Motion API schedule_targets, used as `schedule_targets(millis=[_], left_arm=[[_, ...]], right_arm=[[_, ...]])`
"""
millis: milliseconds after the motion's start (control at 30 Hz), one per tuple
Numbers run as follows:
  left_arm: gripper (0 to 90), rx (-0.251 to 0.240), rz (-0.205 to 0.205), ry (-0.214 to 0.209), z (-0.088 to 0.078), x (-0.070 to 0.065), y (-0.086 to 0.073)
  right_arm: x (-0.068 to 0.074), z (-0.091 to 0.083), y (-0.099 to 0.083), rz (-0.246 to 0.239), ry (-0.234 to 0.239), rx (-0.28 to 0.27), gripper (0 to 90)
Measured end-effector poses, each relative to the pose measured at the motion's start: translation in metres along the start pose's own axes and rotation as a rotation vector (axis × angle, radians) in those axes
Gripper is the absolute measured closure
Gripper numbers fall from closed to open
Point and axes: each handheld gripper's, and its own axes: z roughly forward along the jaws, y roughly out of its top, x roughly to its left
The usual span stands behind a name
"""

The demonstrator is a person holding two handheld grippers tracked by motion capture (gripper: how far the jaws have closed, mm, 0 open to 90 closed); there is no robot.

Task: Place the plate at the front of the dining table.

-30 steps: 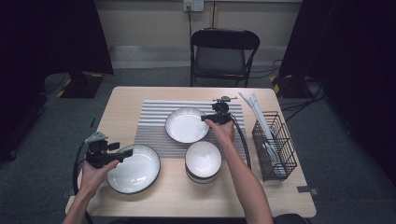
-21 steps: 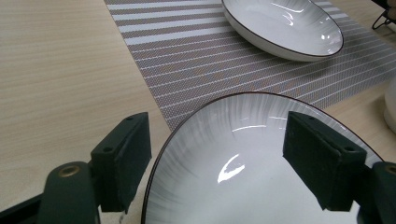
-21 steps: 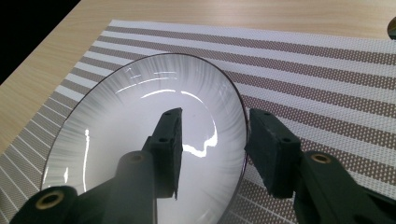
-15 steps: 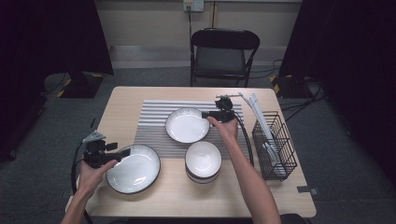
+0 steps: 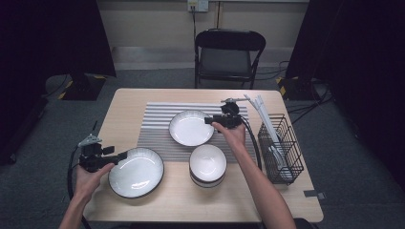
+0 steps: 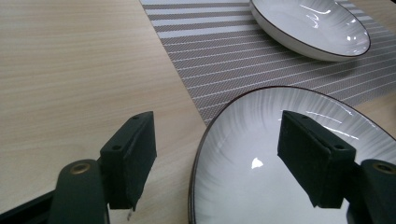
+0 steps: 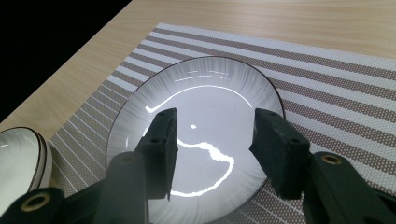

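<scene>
In the high view, the left claw (image 5: 111,156) is held at the left rim of the big plate (image 5: 136,171) near the front of the surface (image 5: 124,107), and the right claw (image 5: 208,120) is held just beside the smaller plate (image 5: 191,127) on the striped mat (image 5: 157,124). A stack of bowls (image 5: 207,164) and a wire basket (image 5: 281,148) are seen nearby. In the left gripper view, the left claw (image 6: 217,161) is open, with the big plate's (image 6: 261,154) rim between its jaws but not pinched; it is judged that this plate is about to be grabbed, so the claw has to be squeezed shut on the rim next. The near part of the plate is cut off. In the right gripper view, the right claw (image 7: 215,154) is open above the smaller plate (image 7: 196,126), its jaws have just been opening, and nothing is held. Whether they touch the plate cannot be told.
</scene>
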Motion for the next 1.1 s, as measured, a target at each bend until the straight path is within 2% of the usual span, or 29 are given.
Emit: schedule_targets(millis=[67,100,167,333,567,667,700,800,967,1000,1033,1067,1100], left_arm=[[28.1,-0.001,0.002,0.005,-0.001,0.002,0.0],[28.2,-0.007,-0.019,0.01,-0.003,0.006,-0.001],[28.5,-0.01,-0.029,0.019,-0.004,0.008,-0.001],[28.7,-0.014,-0.031,0.022,-0.006,0.012,-0.003],[28.3,-0.015,-0.036,0.04,-0.008,0.019,-0.006],[27.5,-0.009,-0.039,0.056,-0.009,0.022,-0.007],[27.4,-0.01,-0.028,0.074,-0.01,0.025,-0.008],[26.1,-0.007,-0.031,0.098,-0.011,0.029,-0.009],[23.5,0.001,-0.025,0.109,-0.01,0.034,-0.014],[23.4,0.009,-0.012,0.135,-0.009,0.035,-0.015],[23.4,0.015,-0.003,0.18,-0.008,0.036,-0.017],[23.4,0.015,-0.003,0.18,-0.008,0.036,-0.017],[23.1,0.001,-0.022,0.173,-0.008,0.04,-0.021]], right_arm=[[0.001,-0.002,0.0,-0.006,0.012,-0.003,49.4],[0.003,-0.007,0.0,-0.012,0.014,-0.02,49.3],[0.004,-0.012,-0.001,-0.006,0.035,-0.029,46.7],[0.007,-0.021,-0.008,-0.002,0.077,-0.034,42.8],[0.01,-0.033,-0.02,-0.022,0.101,-0.041,45.1],[0.012,-0.036,-0.023,-0.038,0.101,-0.047,44.7],[0.016,-0.04,-0.025,-0.048,0.105,-0.051,43.7],[0.022,-0.049,-0.028,-0.058,0.117,-0.071,43.0],[0.032,-0.066,-0.033,-0.091,0.155,-0.089,43.2],[0.033,-0.068,-0.034,-0.088,0.165,-0.098,43.2],[0.034,-0.07,-0.034,-0.09,0.181,-0.093,43.7],[0.034,-0.07,-0.034,-0.09,0.181,-0.093,43.7],[0.036,-0.076,-0.038,-0.083,0.152,-0.113,44.5]])
